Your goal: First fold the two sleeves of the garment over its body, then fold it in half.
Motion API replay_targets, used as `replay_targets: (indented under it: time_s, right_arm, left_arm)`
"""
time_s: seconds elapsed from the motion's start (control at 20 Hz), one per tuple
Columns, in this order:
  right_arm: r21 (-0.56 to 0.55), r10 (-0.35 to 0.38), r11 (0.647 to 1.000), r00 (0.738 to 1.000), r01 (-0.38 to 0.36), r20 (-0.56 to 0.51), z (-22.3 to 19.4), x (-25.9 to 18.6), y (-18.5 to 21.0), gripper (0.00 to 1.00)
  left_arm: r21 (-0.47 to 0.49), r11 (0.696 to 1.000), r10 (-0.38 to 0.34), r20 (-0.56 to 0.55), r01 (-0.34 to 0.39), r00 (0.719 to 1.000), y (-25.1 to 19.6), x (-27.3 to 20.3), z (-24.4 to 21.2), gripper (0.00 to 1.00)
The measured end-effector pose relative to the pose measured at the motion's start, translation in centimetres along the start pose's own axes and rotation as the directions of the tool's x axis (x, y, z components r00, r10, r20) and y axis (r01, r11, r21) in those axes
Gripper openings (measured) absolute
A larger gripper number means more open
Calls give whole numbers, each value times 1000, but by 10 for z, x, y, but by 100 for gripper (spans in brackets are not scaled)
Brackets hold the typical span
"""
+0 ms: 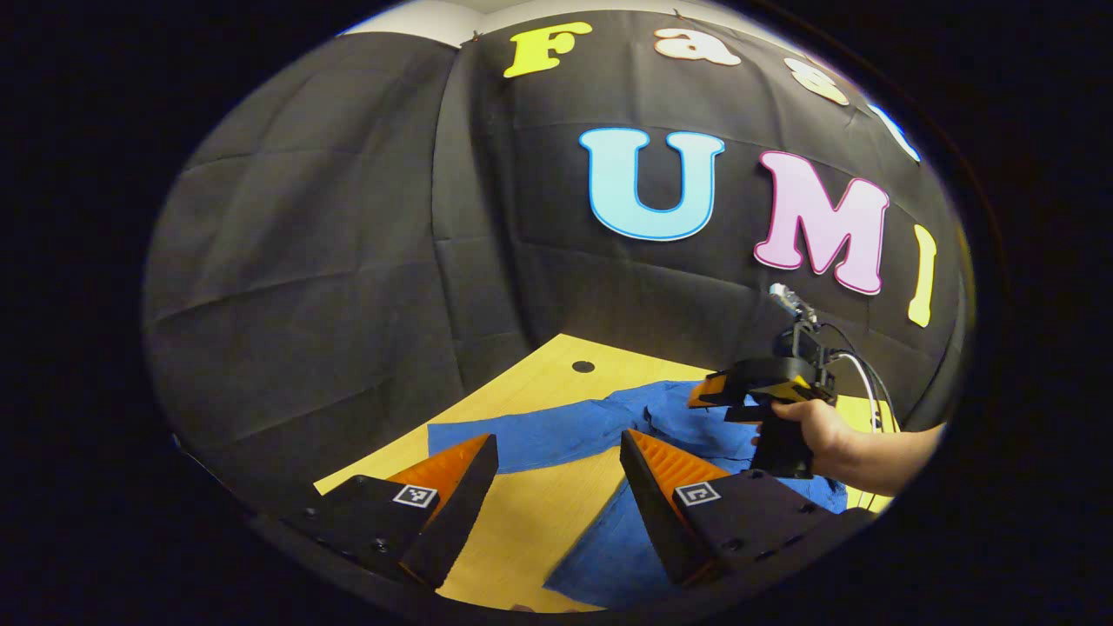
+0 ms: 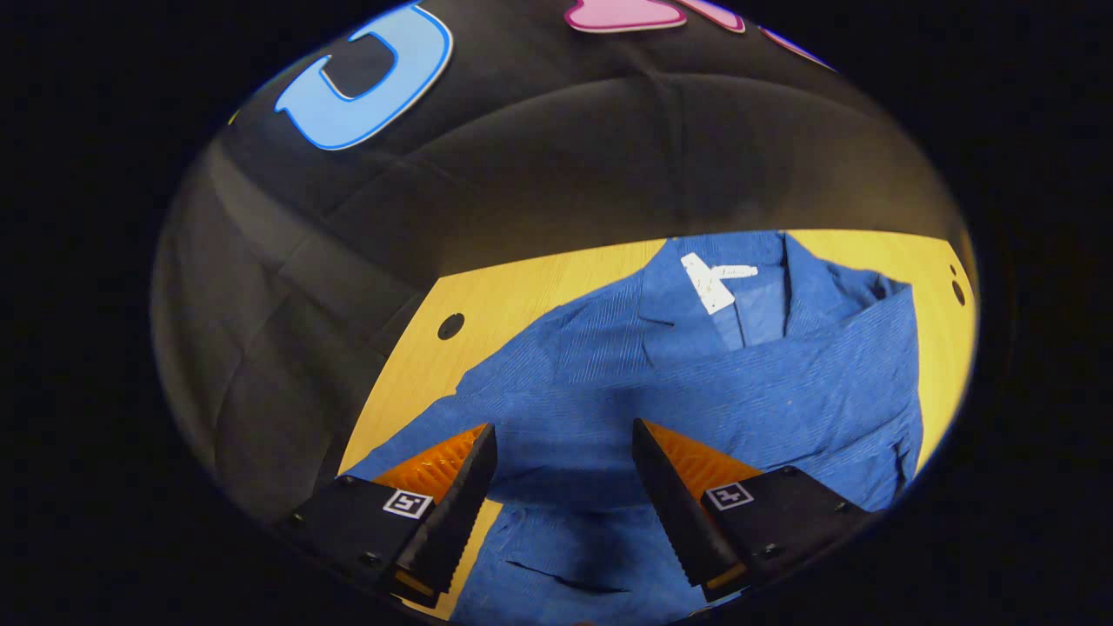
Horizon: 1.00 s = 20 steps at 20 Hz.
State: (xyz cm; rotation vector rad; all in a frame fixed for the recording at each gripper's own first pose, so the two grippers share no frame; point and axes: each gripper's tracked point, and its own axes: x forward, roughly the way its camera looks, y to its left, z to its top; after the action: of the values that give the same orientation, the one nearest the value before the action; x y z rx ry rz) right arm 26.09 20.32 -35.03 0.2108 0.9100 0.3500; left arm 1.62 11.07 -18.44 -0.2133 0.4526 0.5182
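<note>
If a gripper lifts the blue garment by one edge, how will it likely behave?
The blue garment is probably floppy: it lies creased on the wooden table, one sleeve draped over its body. It looks thin, so likely light. Pushed, it would probably bunch rather than slide whole.

One blue shirt (image 2: 696, 391) on one yellow table (image 2: 522, 287). One white tag (image 2: 715, 280) at shirt collar. One sleeve (image 1: 530, 430) sticks out flat across table in left gripper view. Two round holes in table in right gripper view: one (image 2: 450, 326) at left, one (image 2: 958, 292) at right edge. Two grippers: left gripper (image 1: 556, 474) with two orange fingers spread apart, right gripper (image 2: 561, 474) with two orange fingers spread apart. One hand (image 1: 813, 428) holds right gripper's handle.
</note>
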Motion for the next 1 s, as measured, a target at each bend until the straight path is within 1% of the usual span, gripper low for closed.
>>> replay_targets:
  time_s: [0.05, 0.1, 0.25, 0.35, 0.4, 0.5, 0.55, 0.65, 0.75, 0.85, 1.0]
  right_arm:
    - [-25, -2, 1000, 1000, 3, 12, 4, -8, -3, 89]
    - [-49, -7, 999, 999, 8, 32, 7, -17, -7, 98]
    - [-109, 3, 994, 993, 10, 114, 20, -49, -16, 99]
    - [-169, 7, 985, 987, 21, 162, 23, -78, -24, 98]
    - [-202, 10, 979, 982, 29, 186, 25, -91, -28, 98]
    - [-258, 3, 965, 975, 56, 223, 23, -118, -39, 98]
    - [-272, -17, 959, 972, 82, 233, 19, -134, -49, 98]
    - [-277, -27, 955, 964, 103, 264, 11, -162, -62, 98]
    - [-276, -34, 955, 962, 111, 270, 0, -190, -78, 98]
    - [-278, -52, 953, 967, 122, 248, -12, -211, -94, 98]
    - [-259, -63, 955, 955, 142, 290, -7, -242, -103, 98]
  left_arm:
    - [-9, 1000, 3, -2, -3, 1000, 2, 9, -1, 82]
    - [-15, 1000, 14, -9, -14, 1000, 8, 20, -2, 82]
    - [-11, 997, 79, -68, -80, 995, 35, 58, -18, 83]
    - [-17, 990, 135, -126, -138, 983, 56, 83, -31, 84]
    - [-35, 985, 160, -149, -167, 976, 66, 97, -37, 84]
    - [-67, 974, 199, -207, -217, 958, 83, 123, -54, 84]
    - [-65, 968, 222, -243, -244, 944, 96, 136, -64, 84]
    - [-56, 947, 284, -306, -315, 909, 123, 157, -86, 84]
    - [-92, 929, 308, -350, -360, 885, 131, 169, -98, 83]
    - [-110, 917, 315, -387, -383, 866, 135, 167, -106, 84]
    - [-66, 906, 356, -414, -418, 838, 137, 174, -112, 84]
